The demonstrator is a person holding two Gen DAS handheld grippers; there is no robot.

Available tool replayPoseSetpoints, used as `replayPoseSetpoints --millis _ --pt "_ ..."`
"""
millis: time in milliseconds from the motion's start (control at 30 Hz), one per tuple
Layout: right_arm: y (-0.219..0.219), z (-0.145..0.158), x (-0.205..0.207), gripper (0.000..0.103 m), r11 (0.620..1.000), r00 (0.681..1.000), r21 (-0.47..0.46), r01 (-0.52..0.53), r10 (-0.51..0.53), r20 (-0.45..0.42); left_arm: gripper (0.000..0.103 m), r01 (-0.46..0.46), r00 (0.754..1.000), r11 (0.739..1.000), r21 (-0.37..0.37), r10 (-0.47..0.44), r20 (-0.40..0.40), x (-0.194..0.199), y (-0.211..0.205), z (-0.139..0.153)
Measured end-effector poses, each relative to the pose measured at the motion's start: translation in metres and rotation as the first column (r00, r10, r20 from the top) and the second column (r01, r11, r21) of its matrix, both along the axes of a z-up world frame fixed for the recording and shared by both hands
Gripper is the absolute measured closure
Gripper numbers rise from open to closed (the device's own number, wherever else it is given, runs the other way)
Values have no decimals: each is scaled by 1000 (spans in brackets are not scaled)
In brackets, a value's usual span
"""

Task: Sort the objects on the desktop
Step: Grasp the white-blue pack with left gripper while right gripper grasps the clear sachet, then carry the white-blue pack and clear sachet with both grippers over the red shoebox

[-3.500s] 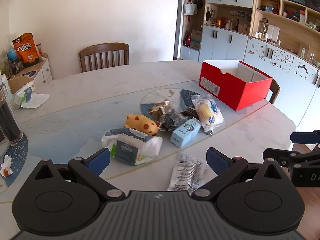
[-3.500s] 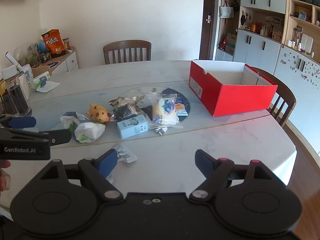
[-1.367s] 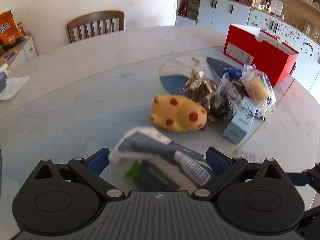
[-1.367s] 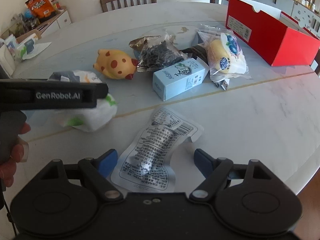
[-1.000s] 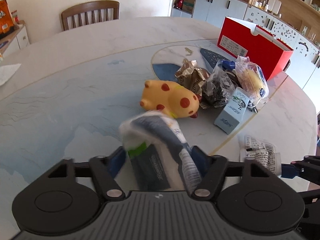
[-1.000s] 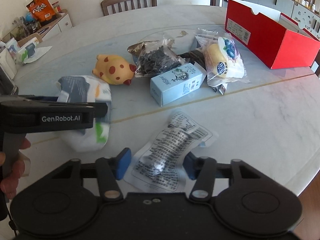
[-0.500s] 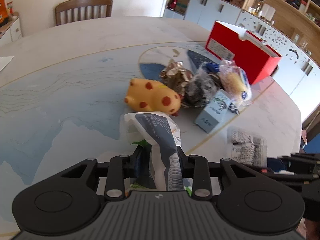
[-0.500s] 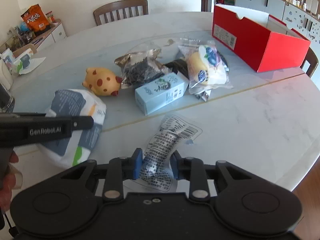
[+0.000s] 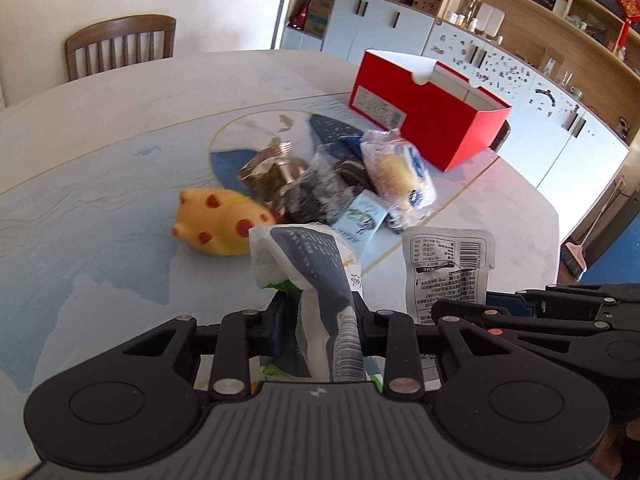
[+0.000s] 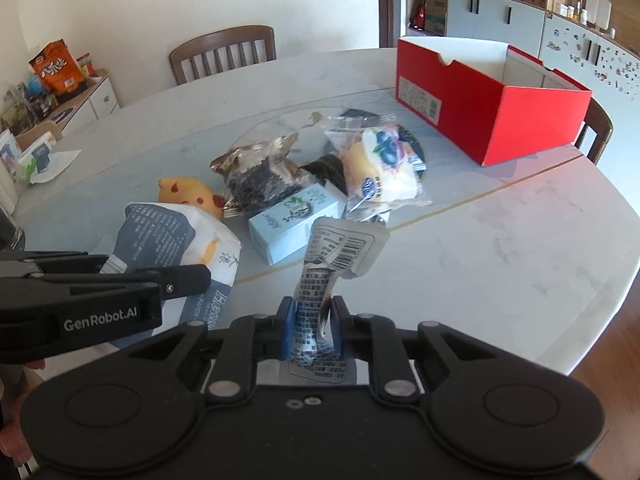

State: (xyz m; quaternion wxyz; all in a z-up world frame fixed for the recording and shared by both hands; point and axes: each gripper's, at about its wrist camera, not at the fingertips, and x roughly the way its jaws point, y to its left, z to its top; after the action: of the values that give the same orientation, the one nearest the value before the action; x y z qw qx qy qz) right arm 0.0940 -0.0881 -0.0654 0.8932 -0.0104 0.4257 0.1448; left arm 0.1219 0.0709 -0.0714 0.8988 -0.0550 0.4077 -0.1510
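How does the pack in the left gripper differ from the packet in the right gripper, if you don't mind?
The tissue pack is bulky, grey and white; the silver packet is flat, thin, with black print and a barcode. The tissue pack bulges beyond its pads; the silver packet creases between its own. Both are pinched and lifted.

"GenRobot.AI" on left gripper (image 10: 176, 280); "PAPER" on tissue pack (image 10: 168, 236).
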Motion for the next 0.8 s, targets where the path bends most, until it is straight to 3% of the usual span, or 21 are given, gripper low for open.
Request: replayPoseSetpoints --millis 367,800 --pt "-34 18 14 85 998 999 54 40 -41 25 73 40 999 999 -26 -40 5 3 -21 14" --pt "-79 47 62 85 989 996 117 -86 81 44 73 22 999 1000 -1 -22 39 39 -71 42"
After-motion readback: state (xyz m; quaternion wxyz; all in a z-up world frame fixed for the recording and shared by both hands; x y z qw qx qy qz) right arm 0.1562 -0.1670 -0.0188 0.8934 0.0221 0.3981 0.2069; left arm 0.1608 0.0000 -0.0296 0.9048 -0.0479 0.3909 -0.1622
